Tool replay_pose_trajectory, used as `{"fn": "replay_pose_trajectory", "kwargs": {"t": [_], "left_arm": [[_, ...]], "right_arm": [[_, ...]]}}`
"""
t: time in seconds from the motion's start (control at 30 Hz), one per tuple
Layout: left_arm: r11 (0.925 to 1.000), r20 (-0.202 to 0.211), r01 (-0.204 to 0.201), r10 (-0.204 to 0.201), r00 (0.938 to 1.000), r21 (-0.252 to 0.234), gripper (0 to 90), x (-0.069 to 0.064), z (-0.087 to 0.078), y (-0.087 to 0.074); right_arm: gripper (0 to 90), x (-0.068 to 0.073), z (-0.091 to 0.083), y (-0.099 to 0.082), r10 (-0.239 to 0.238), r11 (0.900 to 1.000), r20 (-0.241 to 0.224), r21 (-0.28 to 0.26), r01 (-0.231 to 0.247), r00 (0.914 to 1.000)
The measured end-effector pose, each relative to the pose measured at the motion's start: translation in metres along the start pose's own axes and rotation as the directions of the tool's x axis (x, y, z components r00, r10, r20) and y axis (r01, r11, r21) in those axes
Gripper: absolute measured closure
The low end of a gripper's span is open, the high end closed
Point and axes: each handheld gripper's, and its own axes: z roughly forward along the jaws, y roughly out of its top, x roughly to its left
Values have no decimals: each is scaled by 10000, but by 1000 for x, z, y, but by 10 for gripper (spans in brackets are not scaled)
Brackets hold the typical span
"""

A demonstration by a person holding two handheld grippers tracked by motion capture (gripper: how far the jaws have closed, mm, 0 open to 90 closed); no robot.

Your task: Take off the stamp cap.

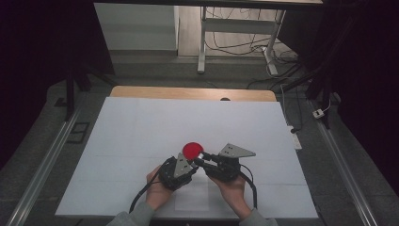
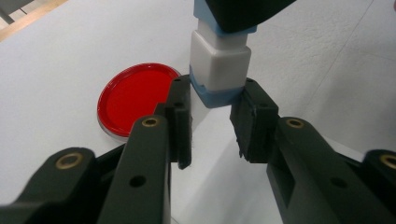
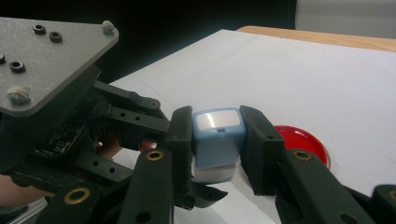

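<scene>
Counter: a wide counter covered with a white sheet point(image 1: 141, 141), with a strip of pale wood seen at its far edge, is spread beneath and ahead of both grippers.

Left gripper: the black two-jaw left gripper point(image 1: 189, 164), topped by a grey three-cornered plate, is held low over the near middle of the counter. In the left gripper view its jaws are set on either side of the blue end of the small block; the left pad is seen against it, and whether the right pad presses cannot be told for certain. The jaws are nearly together.

Right gripper: the black two-jaw right gripper point(image 3: 215, 140), also bearing a grey plate, is pointed toward the left gripper, tip to tip. Its jaws are clamped on the other blue end of the block, one pad on each side.

Red dish: a flat round red dish with a clear plastic rim point(image 2: 135, 99) lies on the counter just beyond the left gripper's left jaw, and just behind the right gripper's right jaw in the right gripper view. It is touched by neither gripper.

Block: a small rounded block of white plastic with pale blue ends point(image 2: 219, 65) is held off the counter between the two grippers' tips, bridging them.
</scene>
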Motion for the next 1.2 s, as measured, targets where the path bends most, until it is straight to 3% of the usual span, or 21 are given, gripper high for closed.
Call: {"fn": "replay_pose_trajectory", "kwargs": {"t": [0.73,1.2], "left_arm": [[9988,-330,-427,435,9985,240,740,-1,2,-5],[9979,-381,-533,547,9978,355,740,-2,5,-6]], "right_arm": [[668,5,4,-2,-98,9995,402,299,86,9991],[668,4,6,-5,200,9992,428,325,-214,9989]]}}
